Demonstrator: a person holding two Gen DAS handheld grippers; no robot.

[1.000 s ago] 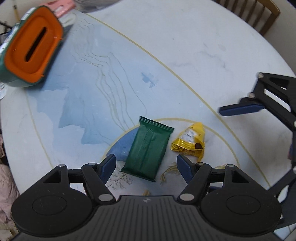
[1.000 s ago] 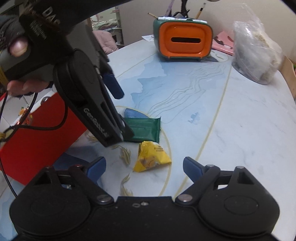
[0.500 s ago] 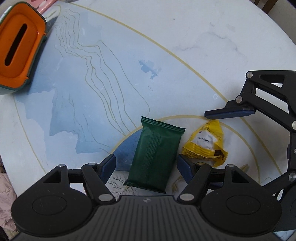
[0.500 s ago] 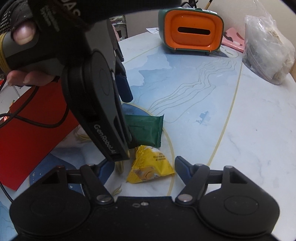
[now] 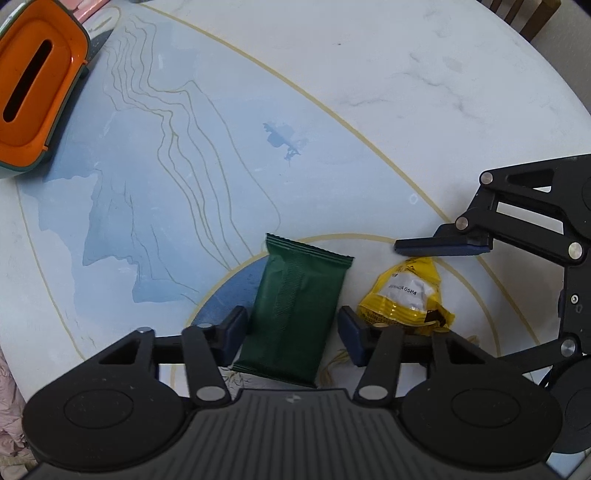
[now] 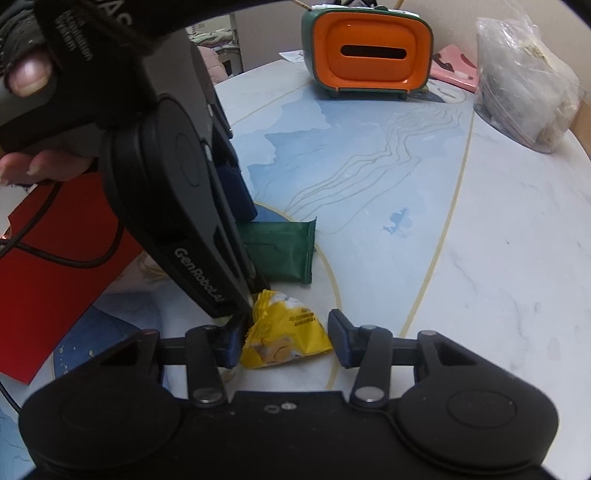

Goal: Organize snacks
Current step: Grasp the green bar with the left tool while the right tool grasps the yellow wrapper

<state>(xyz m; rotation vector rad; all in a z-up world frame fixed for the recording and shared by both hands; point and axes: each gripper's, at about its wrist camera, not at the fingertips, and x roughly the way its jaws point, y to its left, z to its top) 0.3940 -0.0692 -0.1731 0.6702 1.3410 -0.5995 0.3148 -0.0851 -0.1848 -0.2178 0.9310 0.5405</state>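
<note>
Now, from the left wrist view, the left gripper (image 5: 291,334) points straight down at the round marble-patterned table (image 5: 388,92) with its jaws closing around the dark green snack packet (image 5: 299,310); a second ago they stood much wider, with the packet lying farther ahead of them. The left pad sits against the packet's edge, while a thin gap shows at the right pad, so a firm pinch cannot be told. Just beside the packet lies the crumpled yellow snack wrapper (image 5: 404,299), and one blue fingertip (image 5: 439,246) of the right gripper reaches over its far end, nearer than before. The orange and green tissue box (image 5: 35,85) has slid toward the upper left corner as the camera sank. Only this view shows the chair (image 5: 524,14) past the table's far rim. Turning to the right wrist view, the right gripper (image 6: 286,338) has its jaws closing on the yellow wrapper, which sits between the two pads, where earlier it lay ahead of a wide gap; the left pad looks to touch its crimped edge, the right pad stands just short. This view alone shows the gloved hand (image 6: 33,74) carrying the left gripper, the red sheet (image 6: 44,266) under it, a clear plastic bag (image 6: 524,85) at the far right and a pink item (image 6: 454,72) behind the tissue box.
</note>
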